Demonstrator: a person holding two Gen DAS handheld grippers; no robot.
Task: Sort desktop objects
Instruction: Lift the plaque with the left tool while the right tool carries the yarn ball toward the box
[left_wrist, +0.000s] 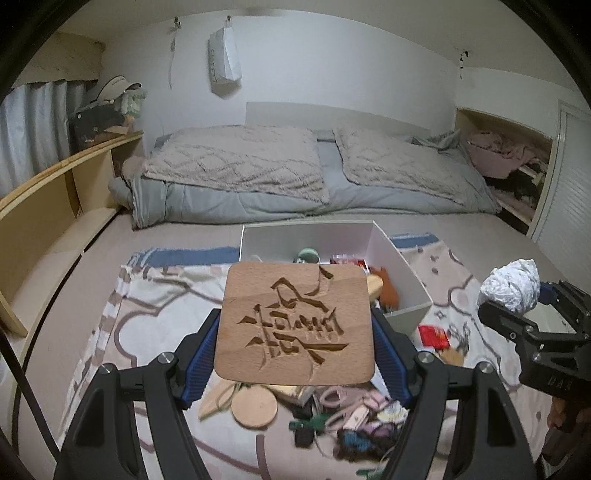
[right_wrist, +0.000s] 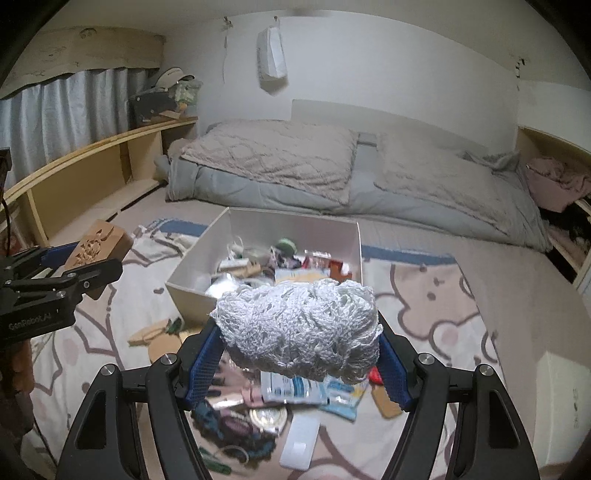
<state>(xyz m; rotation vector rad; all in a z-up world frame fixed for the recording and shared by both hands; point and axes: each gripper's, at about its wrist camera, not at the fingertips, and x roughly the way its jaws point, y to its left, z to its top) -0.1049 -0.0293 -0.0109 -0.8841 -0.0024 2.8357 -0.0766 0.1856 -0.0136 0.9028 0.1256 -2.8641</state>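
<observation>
Patterned blanket (right_wrist: 424, 314), white box (right_wrist: 354, 240), scattered clutter (right_wrist: 303, 391)

Grey quilt (left_wrist: 236, 173) bunched against the wall, white bag (left_wrist: 224, 61) hanging above.

Dim, flat indoor light, soft shadows, strong fisheye bending with dark corners, slight motion blur low down

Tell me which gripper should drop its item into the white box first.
Probably the right gripper: its white crocheted bundle sits centred just before the white box's open top. The left gripper, clamping the carved wooden board, sits off to the box's left.
</observation>
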